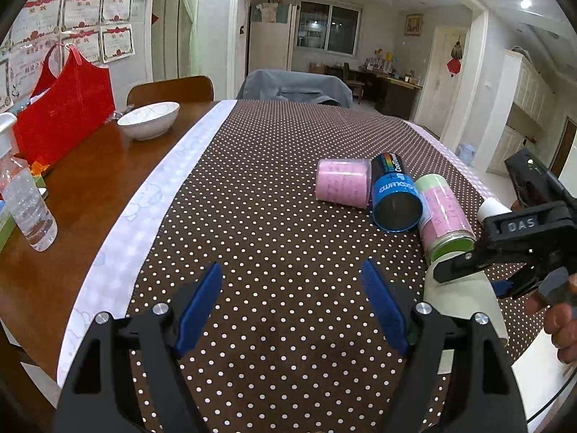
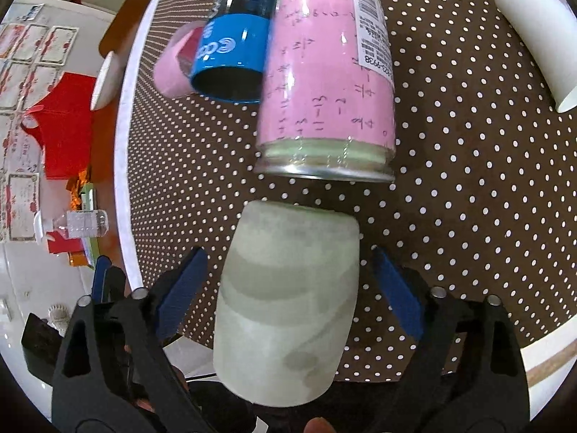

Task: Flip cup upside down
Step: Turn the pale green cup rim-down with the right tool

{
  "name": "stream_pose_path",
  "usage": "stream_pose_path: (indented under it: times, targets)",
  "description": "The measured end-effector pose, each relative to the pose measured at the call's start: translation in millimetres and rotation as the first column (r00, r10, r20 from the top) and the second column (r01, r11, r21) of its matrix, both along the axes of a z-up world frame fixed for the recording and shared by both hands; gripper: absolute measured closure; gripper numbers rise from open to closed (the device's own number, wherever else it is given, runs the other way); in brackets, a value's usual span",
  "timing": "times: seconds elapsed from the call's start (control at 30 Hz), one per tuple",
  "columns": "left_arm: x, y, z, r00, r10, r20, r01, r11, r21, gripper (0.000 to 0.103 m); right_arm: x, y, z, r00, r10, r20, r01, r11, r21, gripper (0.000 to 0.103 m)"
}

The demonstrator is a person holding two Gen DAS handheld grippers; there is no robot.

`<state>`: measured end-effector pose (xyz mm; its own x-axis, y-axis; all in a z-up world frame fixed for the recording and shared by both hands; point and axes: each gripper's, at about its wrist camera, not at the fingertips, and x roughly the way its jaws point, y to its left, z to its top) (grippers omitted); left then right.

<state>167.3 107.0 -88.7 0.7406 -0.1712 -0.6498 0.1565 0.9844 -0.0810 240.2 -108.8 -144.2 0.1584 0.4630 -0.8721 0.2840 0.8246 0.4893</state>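
A pale green translucent cup (image 2: 288, 299) stands between the blue pads of my right gripper (image 2: 288, 288); the jaws stand a little off its sides, so the gripper is open around it. Its flat closed end points away from the camera. In the left wrist view the same cup (image 1: 465, 299) stands at the right on the dotted cloth, with the right gripper (image 1: 468, 270) over it. My left gripper (image 1: 292, 299) is open and empty above the cloth.
A pink-and-green can (image 2: 324, 83), a blue cup (image 2: 230, 54), a pink cup (image 2: 173, 68) and a white cup (image 2: 537, 39) lie on their sides just beyond. A white bowl (image 1: 148, 119), red bag (image 1: 65, 115) and water bottle (image 1: 29, 202) are at the left.
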Motion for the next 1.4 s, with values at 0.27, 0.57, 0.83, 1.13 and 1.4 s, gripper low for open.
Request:
stream_pose_path:
  times: [0.27,0.57,0.83,1.13,1.4]
  targets:
    - [1.3,-0.8,-3.5,1.000,0.003,-0.014,-0.003,1.000,-0.005,0.025,4.3,11.9,0.0,0.997,0.069,0.017,-0.069,0.997,-0.027,0.030]
    - [-7.9,-10.1,2.1,1.000,0.016,-0.007,-0.016,1.000,0.018,0.025,-14.0,3.0,12.2,0.985,0.101,0.140,-0.102,0.995,-0.003,0.030]
    - [-28.0,-24.4,12.2,0.999,0.041,0.019,-0.042,0.998,0.052,0.025,-41.2,-11.2,31.9,0.941,0.133,0.310,-0.138,0.990,-0.007,0.031]
    - [-55.6,-36.4,24.8,0.996,0.075,0.056,-0.079,0.994,0.069,0.025,-77.1,-25.9,65.6,0.844,0.129,0.521,-0.136,0.990,-0.026,0.031]
    - [-78.2,-39.2,38.3,0.990,0.102,0.097,-0.108,0.993,0.057,0.025,-113.4,-13.4,97.3,0.691,0.221,0.688,-0.091,0.971,-0.220,0.031]
